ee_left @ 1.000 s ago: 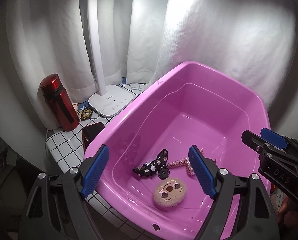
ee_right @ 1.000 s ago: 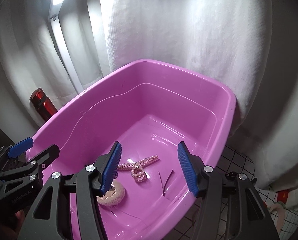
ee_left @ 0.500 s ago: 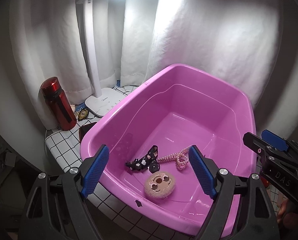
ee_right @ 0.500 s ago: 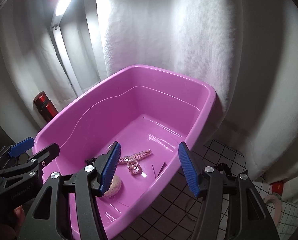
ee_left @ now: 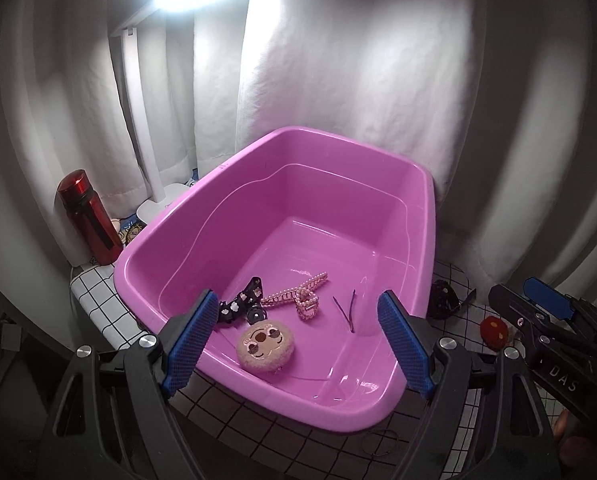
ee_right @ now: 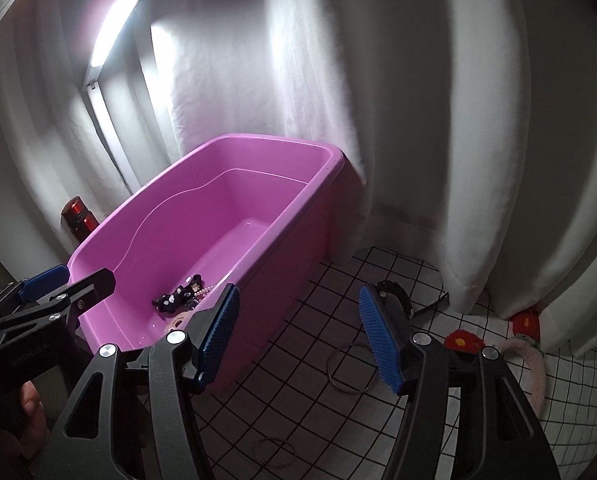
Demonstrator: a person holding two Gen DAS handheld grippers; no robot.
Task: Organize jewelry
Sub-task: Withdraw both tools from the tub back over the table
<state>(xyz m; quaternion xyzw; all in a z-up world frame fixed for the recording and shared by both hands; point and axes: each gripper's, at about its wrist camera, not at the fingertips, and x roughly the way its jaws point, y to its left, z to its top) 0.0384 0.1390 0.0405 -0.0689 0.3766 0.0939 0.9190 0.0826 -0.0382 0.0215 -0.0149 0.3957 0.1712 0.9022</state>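
Observation:
A pink tub [ee_left: 426, 240] stands on the tiled table. Inside it lie a black bow clip [ee_left: 240, 302], a pearl clip [ee_left: 304, 300], a round plush face [ee_left: 265, 345] and thin dark hairpins [ee_left: 348, 312]. My left gripper [ee_left: 298, 296] hovers open over the tub's near end with nothing between its fingers. My right gripper [ee_right: 298, 294] hangs open and empty over the tiles to the right of the tub [ee_right: 298, 216]. Below it lies a thin ring [ee_right: 352, 368], and a black piece [ee_right: 396, 294] shows behind its right finger. Each gripper appears at the edge of the other's view.
A second thin ring [ee_right: 276, 452] lies nearer on the tiles. Red plush pieces [ee_right: 464, 340] and a pink fuzzy band [ee_right: 532, 368] sit at the right by the white curtain. A red bottle [ee_left: 90, 220] and a white desk lamp [ee_left: 146, 120] stand left of the tub.
Both grippers have drawn back and to the right. The tub now sits left in the right wrist view, and the tiles with the rings have come into sight. Both stay open.

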